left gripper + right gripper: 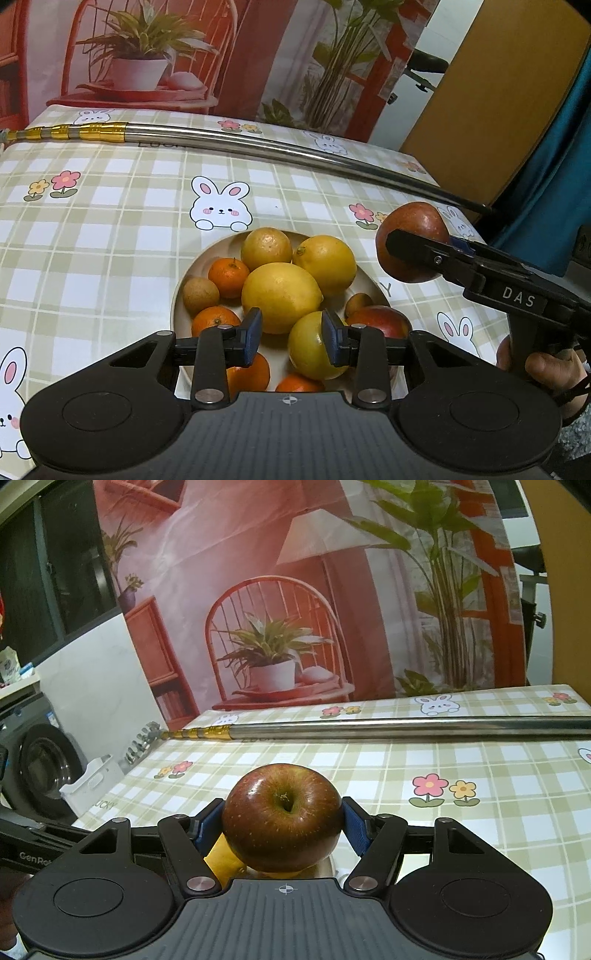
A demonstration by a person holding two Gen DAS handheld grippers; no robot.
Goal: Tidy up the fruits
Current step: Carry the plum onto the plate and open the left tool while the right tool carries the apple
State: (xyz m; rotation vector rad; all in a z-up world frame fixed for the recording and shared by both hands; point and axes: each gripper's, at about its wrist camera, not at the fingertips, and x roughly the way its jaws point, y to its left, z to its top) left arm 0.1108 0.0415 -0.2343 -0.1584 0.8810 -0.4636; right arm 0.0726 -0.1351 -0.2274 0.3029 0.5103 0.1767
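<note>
Holding an apple (281, 818) high over a full plate (180, 295), where a slip is the main risk.
Right claw (282, 821) is clamped on the apple's round, glossy sides at frame centre; if the grip is slack, I judge it could roll out and knock the piled lemons (280, 295) and oranges (228, 277) off. Left claw (291, 338) hangs partly open and empty, lower centre, just over a lemon (310, 347). Beyond, upper frame, a metal pole (258, 146) lies across the table (110, 221).

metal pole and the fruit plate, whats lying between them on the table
Nothing lies there: in the left wrist view, only bare tablecloth separates the metal pole from the plate.
</note>
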